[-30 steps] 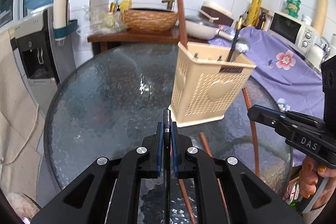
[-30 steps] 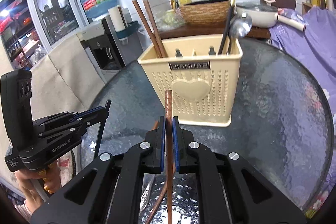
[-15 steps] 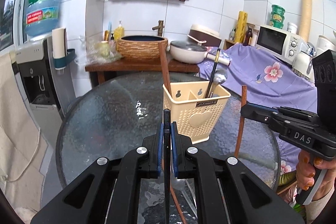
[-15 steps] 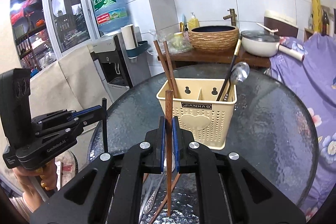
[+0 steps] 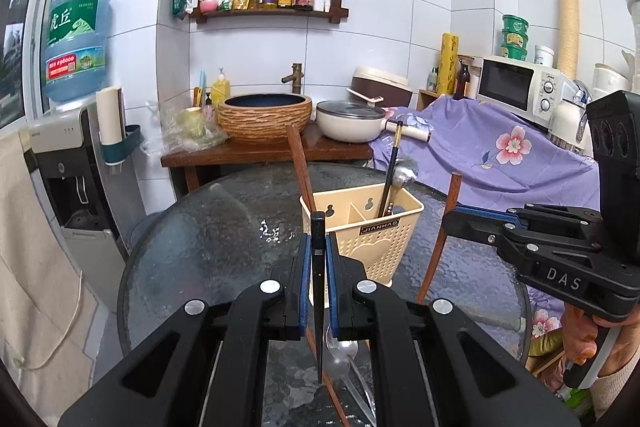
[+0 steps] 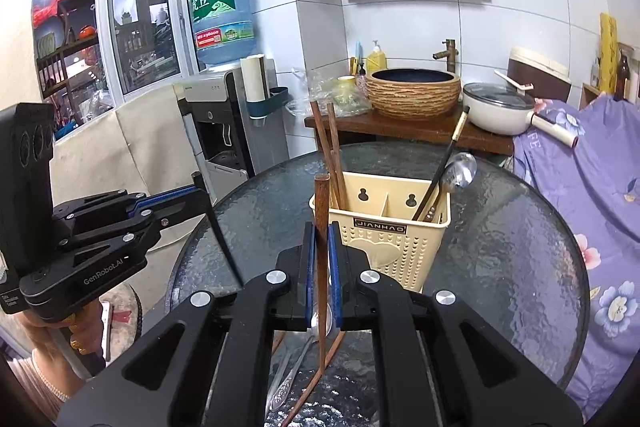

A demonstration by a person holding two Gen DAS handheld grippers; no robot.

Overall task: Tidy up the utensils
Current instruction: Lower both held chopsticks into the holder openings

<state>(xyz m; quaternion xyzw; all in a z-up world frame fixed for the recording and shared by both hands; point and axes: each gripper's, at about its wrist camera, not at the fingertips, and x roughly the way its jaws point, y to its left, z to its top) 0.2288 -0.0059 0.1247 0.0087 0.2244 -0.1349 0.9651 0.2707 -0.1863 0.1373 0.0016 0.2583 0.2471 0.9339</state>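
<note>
I hold a black chopstick (image 5: 318, 275) clamped upright in my left gripper (image 5: 318, 259) and a brown chopstick (image 6: 321, 267) likewise in my right gripper (image 6: 321, 259), poised above the glass table (image 6: 520, 247), probably for dropping into the cream holder (image 6: 384, 239).

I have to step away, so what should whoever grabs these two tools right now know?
Left tool: shut on a black chopstick, held upright above the glass table.
Right tool: shut on a brown chopstick, also upright, near the holder.
Cream holder stands mid-table: two brown chopsticks in its left compartment, a black chopstick with a ladle in its right one.
Done: those pieces are sorted.
Left: drop each held chopstick in with its matching colour, probably; then clear the spoon and loose brown chopstick lying on the table's near edge.
</note>
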